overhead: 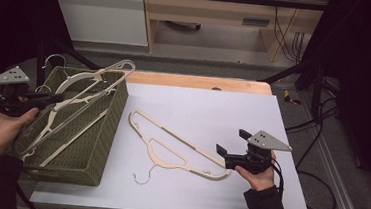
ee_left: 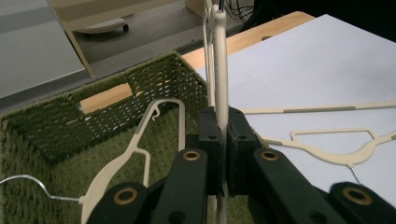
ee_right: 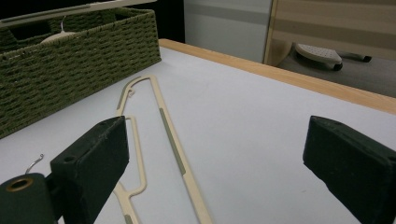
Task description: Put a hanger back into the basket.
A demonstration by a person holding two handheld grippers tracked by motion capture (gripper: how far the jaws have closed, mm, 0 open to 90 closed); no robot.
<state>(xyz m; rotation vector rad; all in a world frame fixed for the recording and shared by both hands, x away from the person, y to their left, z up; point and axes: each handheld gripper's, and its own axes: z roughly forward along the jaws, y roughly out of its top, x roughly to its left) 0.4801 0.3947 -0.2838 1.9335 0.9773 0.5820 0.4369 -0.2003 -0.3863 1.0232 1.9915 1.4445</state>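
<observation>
**Left jaws clamped on a hanger over the basket; the table lies just right of it**

My left gripper [overhead: 48, 99] is clenched on a cream hanger [overhead: 103, 75], its jaws pinching a thin bar of it, as the left gripper view shows plainly. That hanger [ee_left: 220, 56] rests tilted across the green woven basket [overhead: 101, 143], its long axis running from my left hand up and away toward the basket's far right corner, where its end pokes past the rim. I judge the coming move to be lifting it out and carrying it right, onto the white table [overhead: 223, 112]; the long bar has to clear the basket's near wall along that diagonal.

Inside the basket [ee_left: 154, 79] more hangers lie, at least one cream one [ee_left: 140, 144] with a wire hook at the left.

A second hanger [overhead: 170, 146] already lies flat on the table, just beside the basket, long axis slanting from far-left to near-right, wire hook pointing toward me. My right gripper [overhead: 230, 143] hovers at its near-right end, jaws spread wide and holding nothing; in the right gripper view the hanger [ee_right: 173, 149] runs away between them toward the basket [ee_right: 70, 65]. The right hand is nearer this one.
</observation>
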